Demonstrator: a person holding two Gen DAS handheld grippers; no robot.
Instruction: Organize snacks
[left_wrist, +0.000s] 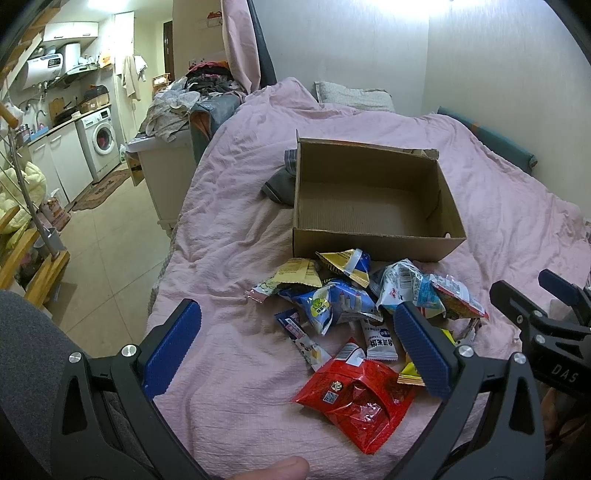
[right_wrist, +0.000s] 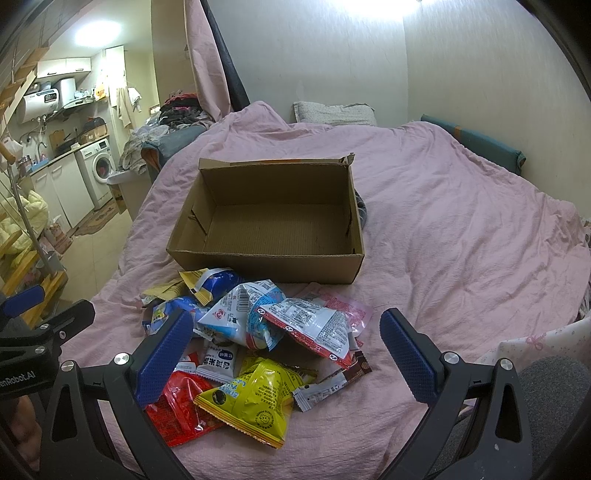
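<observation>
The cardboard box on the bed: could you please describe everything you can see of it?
The cardboard box is plain brown corrugated card, rectangular, open-topped and empty inside. One far corner of its rim is torn. It sits upright on the pink bedcover, just beyond the snack pile; a grey cloth lies against one side.

Plain brown box (right_wrist: 266, 218), ribbed inside, on a wrinkled pale pink cover (right_wrist: 461, 229). Just in front of the box: a glossy red packet (left_wrist: 356, 400), a yellow packet (right_wrist: 255, 400) with blue lettering and a red edge, a blue-and-white pack (left_wrist: 328, 304) with a green badge, a white pouch (right_wrist: 240, 317) with a barcode and light blue corners, a silvery red-trimmed bag (right_wrist: 314, 325), a mustard wrapper (left_wrist: 297, 273). Beside the box, grey striped cloth (left_wrist: 279, 184). Behind the box, a speckled grey pillow (right_wrist: 334, 110) and a teal cushion (right_wrist: 476, 142). Blue dimpled pads (right_wrist: 164, 354) on black frames.
</observation>
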